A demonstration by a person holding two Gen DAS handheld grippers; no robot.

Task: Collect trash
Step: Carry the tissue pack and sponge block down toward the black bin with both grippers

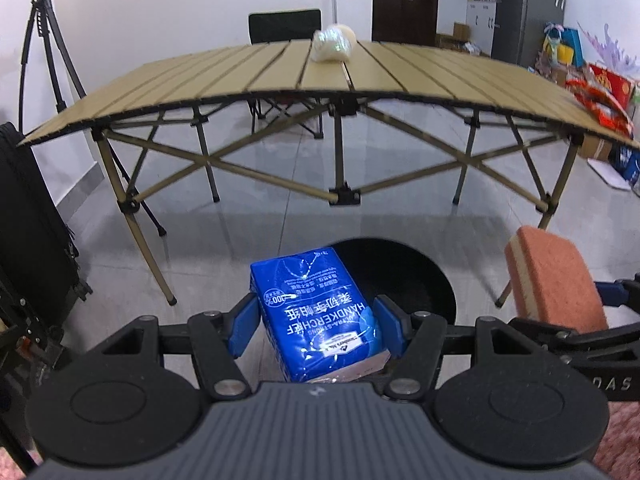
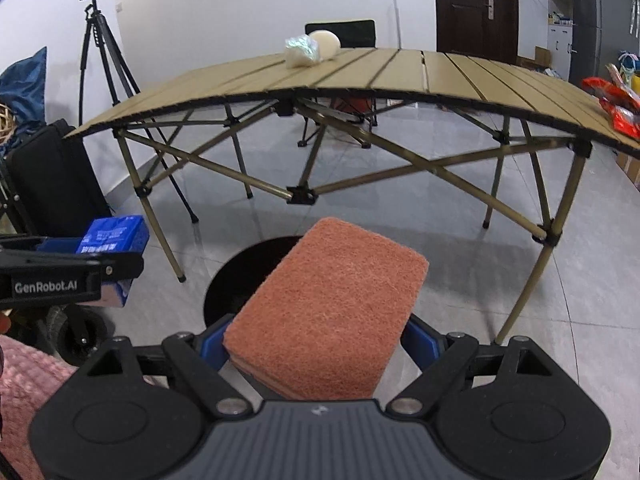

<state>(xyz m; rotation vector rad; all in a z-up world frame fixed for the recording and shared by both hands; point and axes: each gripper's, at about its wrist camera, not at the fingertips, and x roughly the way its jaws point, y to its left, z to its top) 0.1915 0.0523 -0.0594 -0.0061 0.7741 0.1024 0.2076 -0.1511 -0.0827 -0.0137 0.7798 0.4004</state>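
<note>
Left gripper: the left gripper (image 1: 318, 322) has its blue pads clamped on both sides of a blue handkerchief tissue pack (image 1: 320, 316), jaws about half spread; also seen at the left edge of the right wrist view (image 2: 100, 254).
Tissue pack: held off the floor, printed face up, white end toward the camera, far end over the near-left rim of the bin.
Right gripper: the right gripper (image 2: 316, 346) stands wide, its blue pads pressed on the two long sides of an orange scouring sponge (image 2: 332, 312); the sponge fills the gap.
Sponge: rough orange face up, paler layer under it visible from the left wrist view (image 1: 554, 280); carried in the air just above the bin.
Bin: round black trash bin (image 1: 416, 280) on the grey tiled floor, open mouth below and ahead of both held items; interior dark, contents cannot be told.
Table: folding slatted table (image 1: 420, 72) beyond the bin, well apart from both grippers.
On table: crumpled clear wrapper (image 2: 300, 51) touching a pale round object (image 2: 328, 42) near the far edge; red snack packet (image 2: 612, 108) at the right end.
Surroundings: tripod with camera (image 2: 100, 32) at far left; black case (image 1: 28, 216) by the wall.
</note>
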